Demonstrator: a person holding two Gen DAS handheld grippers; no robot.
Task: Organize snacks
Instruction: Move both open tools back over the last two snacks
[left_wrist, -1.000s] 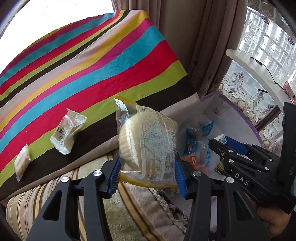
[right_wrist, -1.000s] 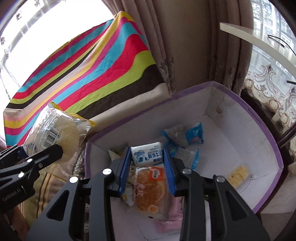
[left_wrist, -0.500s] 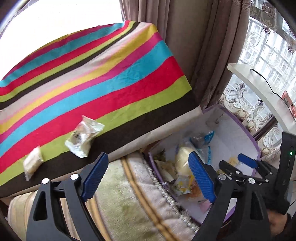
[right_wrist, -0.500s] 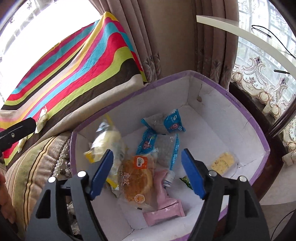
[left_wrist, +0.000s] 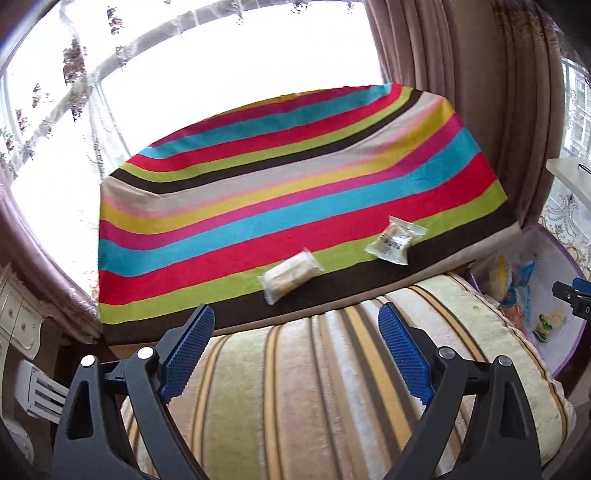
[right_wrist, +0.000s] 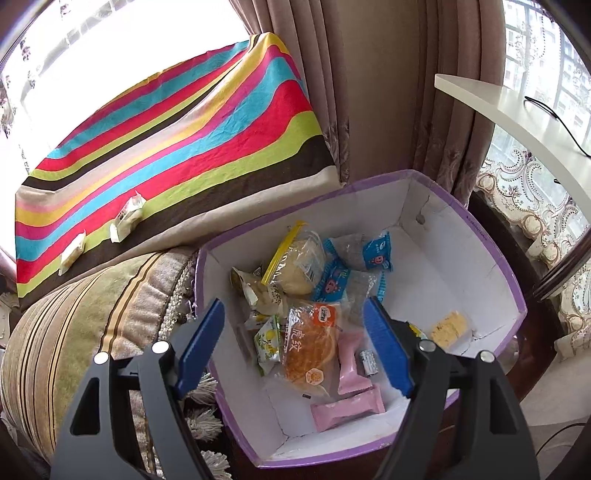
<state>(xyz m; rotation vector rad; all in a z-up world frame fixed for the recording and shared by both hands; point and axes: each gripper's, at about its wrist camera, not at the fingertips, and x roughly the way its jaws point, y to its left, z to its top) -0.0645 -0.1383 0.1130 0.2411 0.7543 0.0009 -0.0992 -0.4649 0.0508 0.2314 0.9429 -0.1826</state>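
Now my left claw (left_wrist: 295, 354) stands wide apart and empty, having just opened, over the striped velvet cushion (left_wrist: 332, 387); my right claw (right_wrist: 295, 347), jaws likewise just opened and empty, hangs above the purple-rimmed white cardboard box (right_wrist: 513, 295) of packets. Beyond the cushion, two clear-wrapped pale snacks (left_wrist: 291, 275) lie on the rainbow-striped cloth (left_wrist: 258, 206). Slippery film could slide from the pads if I pinch an edge. Only the right view shows the box's contents fully.
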